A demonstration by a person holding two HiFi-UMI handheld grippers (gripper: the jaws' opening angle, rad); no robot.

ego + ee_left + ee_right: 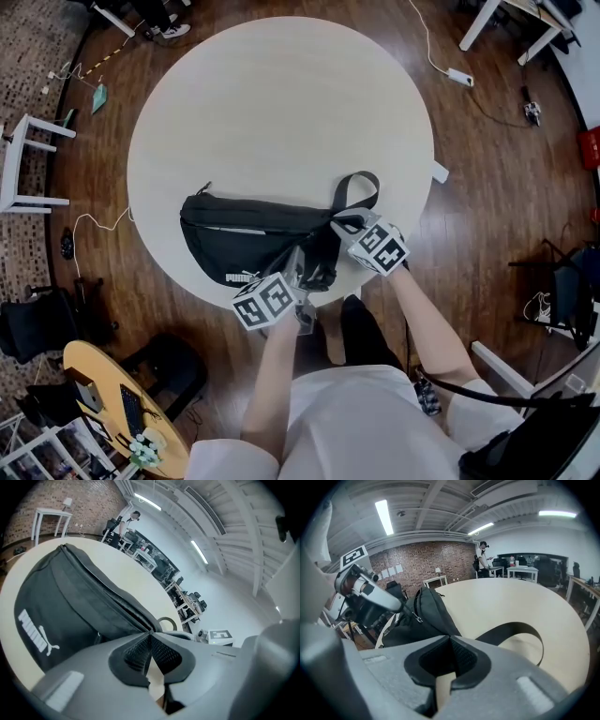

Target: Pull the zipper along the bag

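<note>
A black bag (pixel 253 234) lies on the near part of a round pale table (pixel 281 103), its long side across the head view and a white logo on the side facing the person. The zipper (pixel 108 597) runs along the top of the bag, from its far left end towards the right.

At the bag's near edge, right of its middle, the left tongs (pixel 302 269) point up and to the right. In the left gripper view these tongs (pixel 151 633) are clenched tip to tip, and the zipper line leads straight into them. The right gripper view shows the zipper pull (pixel 417 617) stretched taut between them and the bag.

Further right, the right tongs (pixel 345 225) are clenched on the bag's right end (pixel 450 638). Just beyond them the strap (pixel 361 187) curls in a loop on the table.
</note>
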